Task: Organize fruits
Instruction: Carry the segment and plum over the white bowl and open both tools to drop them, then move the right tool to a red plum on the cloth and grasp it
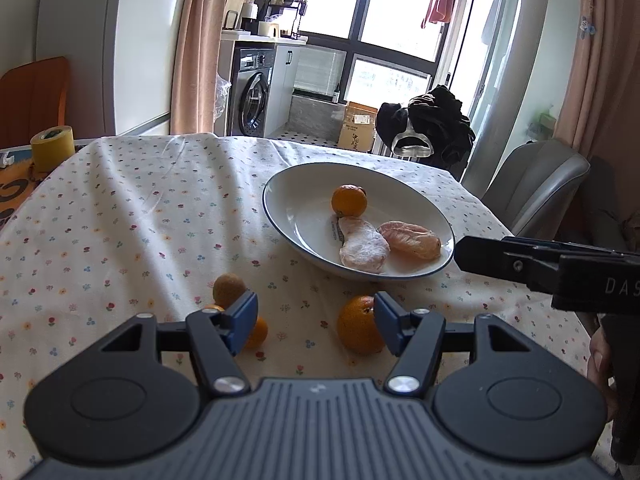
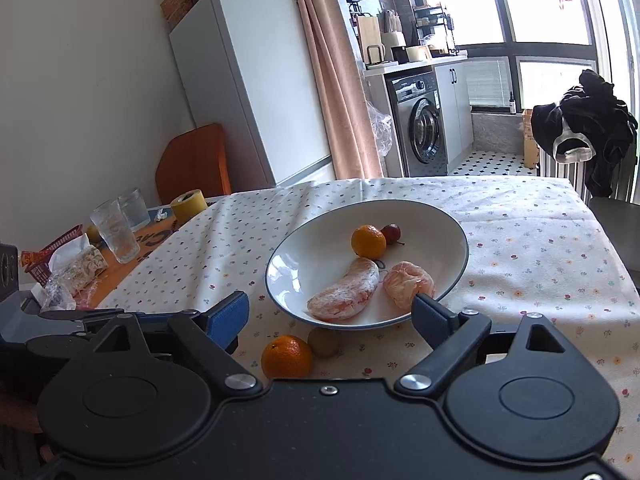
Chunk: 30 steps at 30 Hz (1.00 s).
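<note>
We see one white bowl [image 2: 448, 220] w/ a dark rim on the flowered tablecloth [image 1: 140, 208]. Inside it: 1 whole mandarin [image 2: 368, 241], 1 small dark-red fruit [image 2: 391, 233] touching it at the back, and 2 peeled citrus segments, a long pale one [image 2: 346, 292] and a rounder one [image 2: 408, 282], lying side by side at the near part. A small label lies under the long segment in the left wrist view; print too small to read.

Outside the bowl, on the cloth near its front rim: a big mandarin [image 1: 358, 330], a brownish round fruit [image 1: 229, 289], and 2 small orange fruits [image 1: 256, 332] mostly hidden behind the left finger. So 4 loose, 4 in the bowl.

Our left gripper [image 1: 316, 320] is spread wide, empty, low over the cloth; its right finger is just beside the big mandarin, can't tell if touching. Our right gripper [image 2: 332, 316] is also spread wide, holding nothing, its right finger in front of the bowl's near rim. On its side we read "DAS", the rest cut off.

Far left of the table: 2 clear glasses [image 2: 116, 232], 1 yellow tape roll [image 2: 188, 205], 1 red basket [image 2: 52, 258] w/ crumpled wrappers. Mat lettering there unreadable.
</note>
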### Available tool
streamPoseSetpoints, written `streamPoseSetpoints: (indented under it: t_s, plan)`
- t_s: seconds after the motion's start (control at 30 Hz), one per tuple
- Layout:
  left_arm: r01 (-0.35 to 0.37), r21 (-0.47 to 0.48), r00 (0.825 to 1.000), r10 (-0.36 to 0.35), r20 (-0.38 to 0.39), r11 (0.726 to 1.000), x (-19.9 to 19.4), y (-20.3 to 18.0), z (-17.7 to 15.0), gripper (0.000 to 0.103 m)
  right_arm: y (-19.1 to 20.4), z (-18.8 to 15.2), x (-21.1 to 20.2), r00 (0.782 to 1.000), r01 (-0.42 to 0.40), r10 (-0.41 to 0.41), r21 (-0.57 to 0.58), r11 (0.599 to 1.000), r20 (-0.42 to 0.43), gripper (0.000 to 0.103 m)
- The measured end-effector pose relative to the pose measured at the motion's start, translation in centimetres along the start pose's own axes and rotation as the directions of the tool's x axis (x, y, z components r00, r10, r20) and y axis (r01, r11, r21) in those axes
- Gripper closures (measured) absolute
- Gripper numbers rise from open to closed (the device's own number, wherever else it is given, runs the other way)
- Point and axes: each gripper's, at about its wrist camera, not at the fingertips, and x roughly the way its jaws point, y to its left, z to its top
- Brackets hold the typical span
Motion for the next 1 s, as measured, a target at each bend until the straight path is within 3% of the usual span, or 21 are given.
streamPoseSetpoints:
  t_s: [0.27,0.73,1.0]
  plan:
    - [0.019,0.022,1.000,-0.018,-0.019,1.000,-1.0,-0.3,-2.1,0.041,1.3,-1.8,-1.8,0.999,0.035,-0.036,0.029,0.999,0.016,0.014]
    - [0.018,0.017,0.999,-0.017,-0.038,1.000,-2.6,0.5,-4.2,0.041,4.0,-5.5,-3.9,0.997,-0.023,0.024,-0.016,1.000,0.078,0.012]
    - [0.002,0.008,0.999,-0.002,-0.041,1.000,-3.6,1.5,-5.2,0.041,5.2,-7.0,-4.2,0.995,-0.012,0.015,-0.029,1.000,0.098,0.011]
